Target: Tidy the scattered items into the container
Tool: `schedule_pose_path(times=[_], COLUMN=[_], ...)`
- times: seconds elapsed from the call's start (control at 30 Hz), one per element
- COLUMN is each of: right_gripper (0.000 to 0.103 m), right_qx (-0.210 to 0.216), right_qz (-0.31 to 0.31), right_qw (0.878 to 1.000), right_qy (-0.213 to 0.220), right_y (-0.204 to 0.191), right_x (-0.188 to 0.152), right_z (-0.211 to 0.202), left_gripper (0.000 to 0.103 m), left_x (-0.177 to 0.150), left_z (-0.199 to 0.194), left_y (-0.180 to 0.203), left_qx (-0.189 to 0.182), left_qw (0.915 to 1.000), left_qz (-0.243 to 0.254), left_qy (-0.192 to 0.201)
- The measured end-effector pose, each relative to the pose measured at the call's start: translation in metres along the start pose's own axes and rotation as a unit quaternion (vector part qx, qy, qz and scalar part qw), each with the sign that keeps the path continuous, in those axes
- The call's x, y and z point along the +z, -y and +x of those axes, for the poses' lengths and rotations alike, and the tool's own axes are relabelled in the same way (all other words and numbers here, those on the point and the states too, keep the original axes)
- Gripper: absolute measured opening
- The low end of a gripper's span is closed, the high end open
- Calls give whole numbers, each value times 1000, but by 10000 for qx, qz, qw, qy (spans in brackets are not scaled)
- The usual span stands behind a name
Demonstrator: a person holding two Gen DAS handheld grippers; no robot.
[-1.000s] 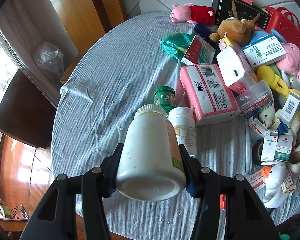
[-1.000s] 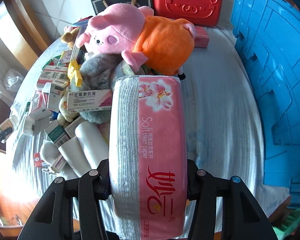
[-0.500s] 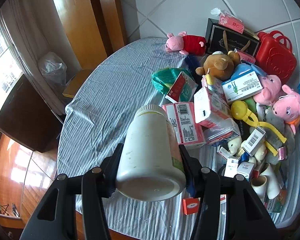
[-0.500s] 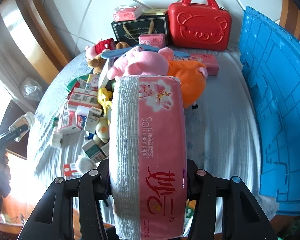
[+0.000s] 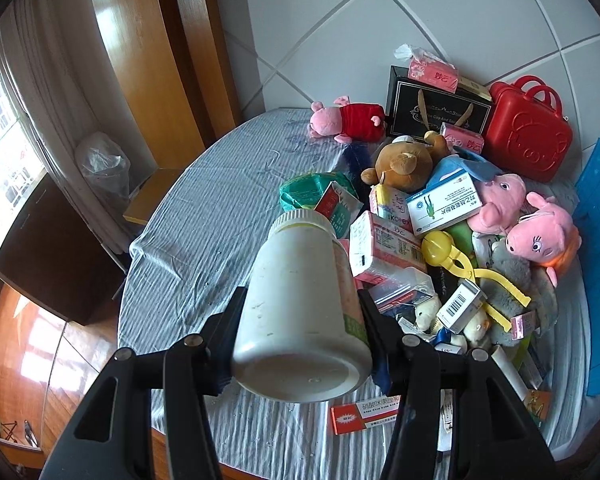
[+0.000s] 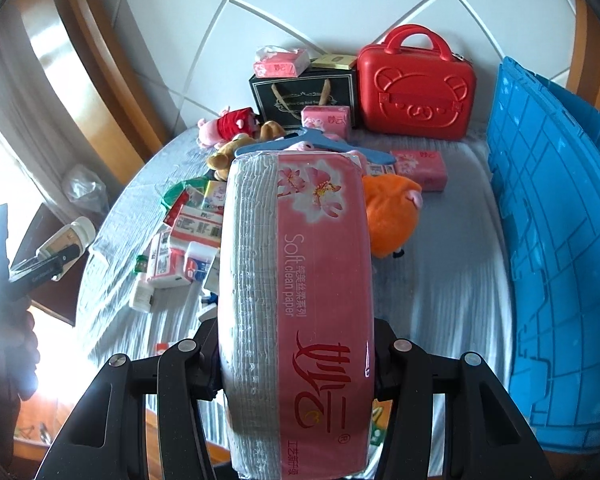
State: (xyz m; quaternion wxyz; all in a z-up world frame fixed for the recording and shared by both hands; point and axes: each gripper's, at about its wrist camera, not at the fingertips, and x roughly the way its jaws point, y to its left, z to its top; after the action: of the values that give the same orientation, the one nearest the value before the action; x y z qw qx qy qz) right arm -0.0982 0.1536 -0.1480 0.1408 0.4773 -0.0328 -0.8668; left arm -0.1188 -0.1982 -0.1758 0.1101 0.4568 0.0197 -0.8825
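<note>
White plastic screw-cap bottle (image 5: 300, 300) clamped between left gripper (image 5: 300, 344) fingers, pink wrapped tissue pack (image 6: 296, 300) clamped between right gripper (image 6: 296, 360) fingers, both held above cloth-covered bench (image 5: 220, 208), blue plastic crate (image 6: 560, 240) at bench's right edge.

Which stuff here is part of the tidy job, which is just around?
Job:
- white bottle in left claw
- tissue pack in right claw
- blue crate
- plush and box pile

Just around:
- tablecloth
- plastic bag off the table
</note>
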Motion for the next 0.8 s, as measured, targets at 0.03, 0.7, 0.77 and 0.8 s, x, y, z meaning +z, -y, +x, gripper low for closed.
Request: schedule_pose_path(times=[0.03, 0.7, 0.77, 0.8], right_gripper=[51, 51, 51, 51], right_qx=[19, 421, 455, 469], right_qz=[-7, -169, -192, -200], right_qw=[10000, 9965, 9959, 9957], right_qy=[13, 702, 755, 780], right_y=[1, 39, 44, 47], right_x=[1, 42, 45, 46], right_z=[-2, -80, -86, -89], left_gripper=[52, 52, 52, 52], left_x=[1, 46, 50, 52], left_z=[-2, -74, -81, -84], left_y=[3, 89, 99, 104], left_qx=[9, -78, -115, -134], left_qw=[10000, 9982, 9978, 9976], left_qz=[9, 192, 216, 233], left_qy=[11, 556, 612, 640])
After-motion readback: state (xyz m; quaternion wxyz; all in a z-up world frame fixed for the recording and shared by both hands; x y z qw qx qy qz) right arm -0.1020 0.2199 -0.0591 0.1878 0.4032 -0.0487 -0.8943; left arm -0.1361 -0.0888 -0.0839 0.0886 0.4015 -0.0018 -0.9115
